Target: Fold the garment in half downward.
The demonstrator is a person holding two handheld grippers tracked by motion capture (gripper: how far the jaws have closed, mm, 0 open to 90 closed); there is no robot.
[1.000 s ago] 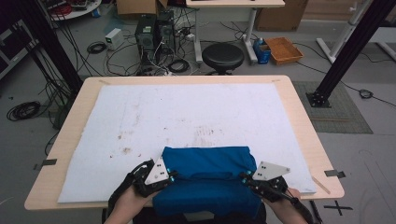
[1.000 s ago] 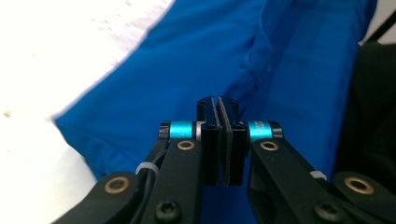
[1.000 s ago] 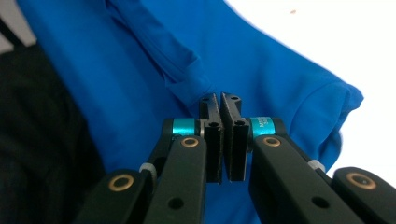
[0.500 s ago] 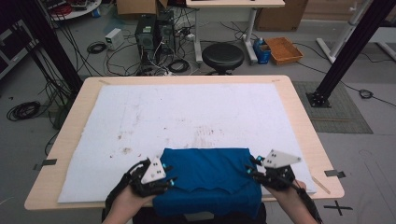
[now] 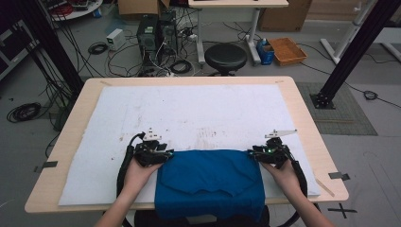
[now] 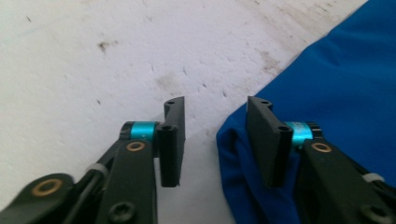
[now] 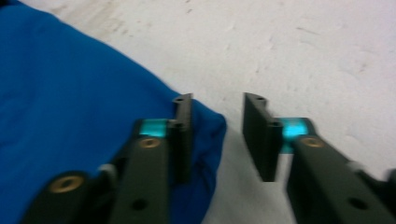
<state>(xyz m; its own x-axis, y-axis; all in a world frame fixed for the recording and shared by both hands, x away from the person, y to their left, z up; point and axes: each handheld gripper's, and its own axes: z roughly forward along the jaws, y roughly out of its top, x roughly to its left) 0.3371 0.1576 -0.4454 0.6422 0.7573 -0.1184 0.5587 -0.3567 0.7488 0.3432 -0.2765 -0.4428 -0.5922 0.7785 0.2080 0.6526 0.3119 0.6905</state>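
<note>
Blue cloth (image 5: 210,182) on stained white mat (image 5: 198,113)

Two handheld grippers at the far corners of a folded blue cloth

From above we see the folded blue cloth (image 5: 210,182) lying at the near edge of the stained white foam mat (image 5: 189,113) that covers the pale wooden table (image 5: 305,123), its front part hanging over the table's edge. Our left black two-jaw gripper (image 5: 163,153) sits at the cloth's far left corner and our right black two-jaw gripper (image 5: 255,152) at its far right corner, each in a hand.
</note>
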